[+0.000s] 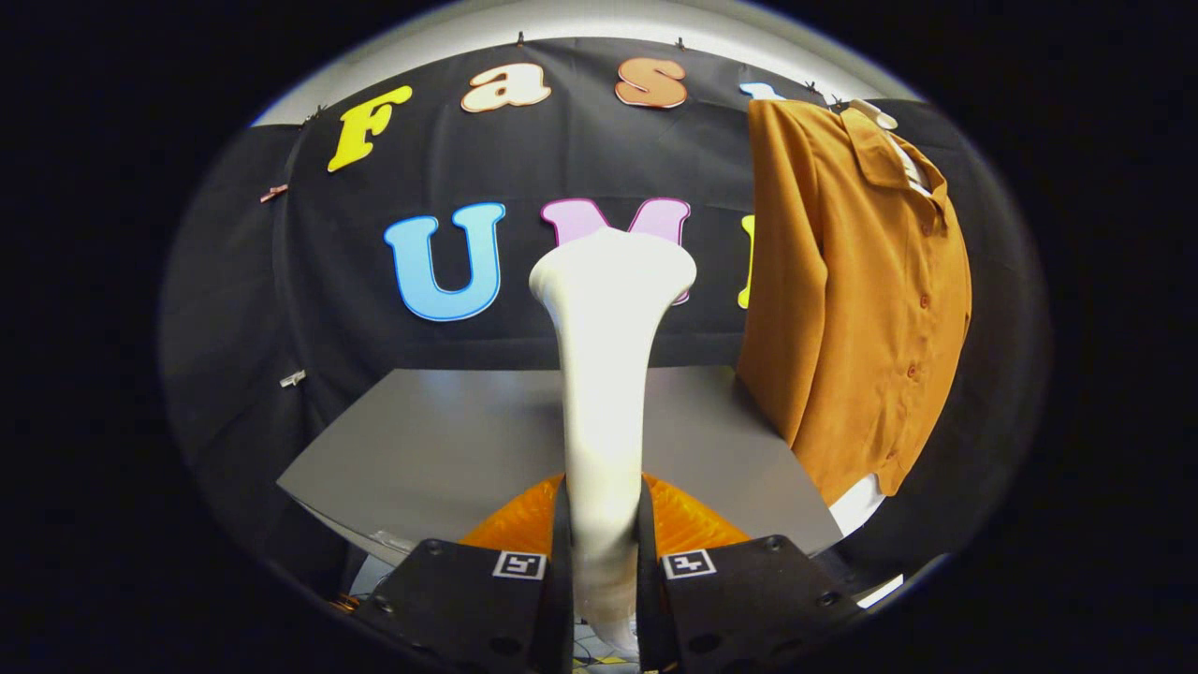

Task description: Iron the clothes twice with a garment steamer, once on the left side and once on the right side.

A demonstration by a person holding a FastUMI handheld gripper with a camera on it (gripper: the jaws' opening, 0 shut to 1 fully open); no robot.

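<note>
While clamped from both sides, steamer [606, 374] upright between the fingers [562, 534], lower centre of frame. Gripper [604, 552] closed down to the width of the pale handle, both fingers pressing its flanks; square marker tags on the finger blocks, either side of the handle. Handle rising straight from the grip, narrow at the waist, flaring to a broad rounded head at mid-frame, head facing away toward the booth wall. Bright glare on the head, surface detail washed out. Ribbed orange part [688, 524] just behind the fingers, low either side of the handle; what it belongs to, cannot tell.

Beyond the fingers, grey table [449, 449] across lower middle of frame, bare top, far edge meeting the black wall cloth [309, 309].

Right of frame: rust-orange shirt [861, 300] hanging against the wall cloth, collar at upper right, button row running down its front, hem dropping below the table's far right corner. Shirt apart from the steamer head, not touching; head to the left of the near sleeve edge. Small white patch below the hem, unidentified.
</note>
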